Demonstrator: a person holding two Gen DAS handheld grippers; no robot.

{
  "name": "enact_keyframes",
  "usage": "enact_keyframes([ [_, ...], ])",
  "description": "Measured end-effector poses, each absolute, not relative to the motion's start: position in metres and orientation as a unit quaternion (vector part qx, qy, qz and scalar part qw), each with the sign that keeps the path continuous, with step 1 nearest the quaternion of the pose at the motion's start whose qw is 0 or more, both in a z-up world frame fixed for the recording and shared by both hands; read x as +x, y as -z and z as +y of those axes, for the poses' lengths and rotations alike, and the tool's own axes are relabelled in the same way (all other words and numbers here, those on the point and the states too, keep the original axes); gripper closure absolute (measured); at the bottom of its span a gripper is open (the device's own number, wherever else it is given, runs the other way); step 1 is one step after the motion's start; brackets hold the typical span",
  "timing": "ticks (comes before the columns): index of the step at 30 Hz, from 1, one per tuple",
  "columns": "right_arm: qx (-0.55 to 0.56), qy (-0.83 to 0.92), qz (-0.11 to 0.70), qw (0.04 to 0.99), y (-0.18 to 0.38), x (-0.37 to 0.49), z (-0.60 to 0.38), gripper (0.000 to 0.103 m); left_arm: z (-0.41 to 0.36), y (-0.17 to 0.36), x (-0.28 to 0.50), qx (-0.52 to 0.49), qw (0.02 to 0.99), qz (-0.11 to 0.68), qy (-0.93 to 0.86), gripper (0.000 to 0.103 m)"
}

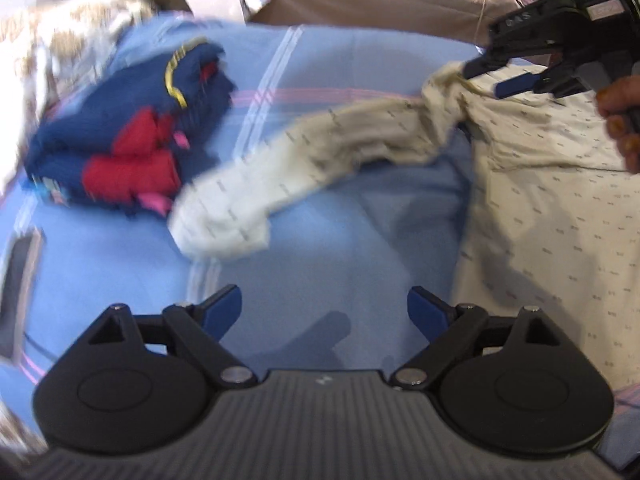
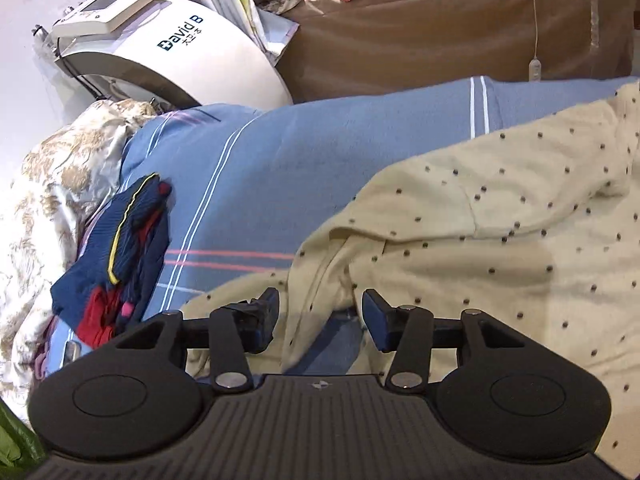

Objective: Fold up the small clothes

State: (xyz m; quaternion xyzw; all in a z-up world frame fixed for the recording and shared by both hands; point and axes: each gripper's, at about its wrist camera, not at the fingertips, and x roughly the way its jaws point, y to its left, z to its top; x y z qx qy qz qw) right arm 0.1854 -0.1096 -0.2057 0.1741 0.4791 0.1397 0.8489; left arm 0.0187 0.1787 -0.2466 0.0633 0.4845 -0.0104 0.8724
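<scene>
Left wrist view: the left gripper [image 1: 324, 314] hangs over the light blue striped bedsheet [image 1: 340, 80], its blue-padded jaws spread wide with only bare sheet between them. The cream cotton shirt with small dark dots [image 1: 540, 200] lies crumpled to the right, one long sleeve trailing left across the sheet toward a folded pile of navy and red knit clothes [image 1: 128, 136], the cuff ending just beside that pile. At the upper right the right gripper [image 1: 486, 76] sits at the shirt's bunched shoulder; one black finger touches the fabric, but whether the jaws pinch it cannot be told from here. The view is blurred. A rumpled beige floral quilt [image 1: 48, 52] lies at the far left.

Right wrist view: the right gripper [image 2: 320, 316] has its jaws moderately apart, with a soft ridge of the cream shirt [image 2: 480, 220] running up between them and not visibly squeezed. The navy and red pile [image 2: 120, 248] rests to the left on the blue sheet [image 2: 300, 160]. Beyond stand a rounded white machine marked "David B" [image 2: 160, 52], a tan fabric-covered block [image 2: 440, 32] and the floral quilt [image 2: 52, 184].
</scene>
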Motion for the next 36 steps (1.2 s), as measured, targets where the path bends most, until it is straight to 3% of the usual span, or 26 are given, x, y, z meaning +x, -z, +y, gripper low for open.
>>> enact_keyframes([
  [4, 0.176, -0.052, 0.497, 0.848, 0.208, 0.211, -0.142, 0.022, 0.203, 0.252, 0.062, 0.082, 0.876, 0.474, -0.025, 0.013],
  [7, 0.205, -0.02, 0.509, 0.836, 0.217, 0.214, -0.167, 0.024, 0.211, 0.258, 0.079, 0.088, 0.872, 0.481, -0.027, 0.021],
  [10, 0.295, -0.013, 0.505, 0.811, 0.232, 0.216, -0.188, 0.025, 0.207, 0.264, 0.081, 0.09, 0.87, 0.484, -0.012, 0.025],
  [15, 0.413, 0.046, 0.513, 0.751, 0.262, 0.217, -0.204, 0.044, 0.194, 0.272, 0.076, 0.123, 0.866, 0.485, 0.008, 0.025],
  [17, 0.44, 0.048, 0.489, 0.752, 0.26, 0.216, -0.205, 0.046, 0.197, 0.273, 0.078, 0.115, 0.867, 0.486, 0.006, 0.025],
  [20, 0.456, 0.042, 0.475, 0.751, 0.259, 0.222, -0.203, 0.065, 0.203, 0.273, 0.087, 0.113, 0.866, 0.487, 0.0, 0.025],
  [21, 0.465, 0.037, 0.481, 0.743, 0.261, 0.226, -0.201, 0.081, 0.204, 0.274, 0.09, 0.113, 0.864, 0.49, 0.001, 0.026],
  [23, 0.45, 0.029, 0.484, 0.75, 0.255, 0.231, -0.196, 0.097, 0.208, 0.275, 0.096, 0.109, 0.859, 0.5, 0.003, 0.036],
  [24, 0.427, 0.015, 0.476, 0.768, 0.246, 0.236, -0.192, 0.098, 0.21, 0.276, 0.098, 0.108, 0.857, 0.504, 0.004, 0.039],
  [26, 0.4, -0.013, 0.462, 0.792, 0.232, 0.253, -0.186, 0.1, 0.215, 0.279, 0.102, 0.103, 0.853, 0.512, 0.003, 0.058],
  [31, 0.346, -0.038, 0.437, 0.829, 0.211, 0.324, -0.183, 0.101, 0.228, 0.278, 0.11, 0.056, 0.851, 0.522, -0.003, 0.087],
  [36, 0.318, -0.042, 0.456, 0.83, 0.208, 0.347, -0.183, 0.1, 0.242, 0.261, 0.115, -0.016, 0.857, 0.515, -0.009, 0.09],
])
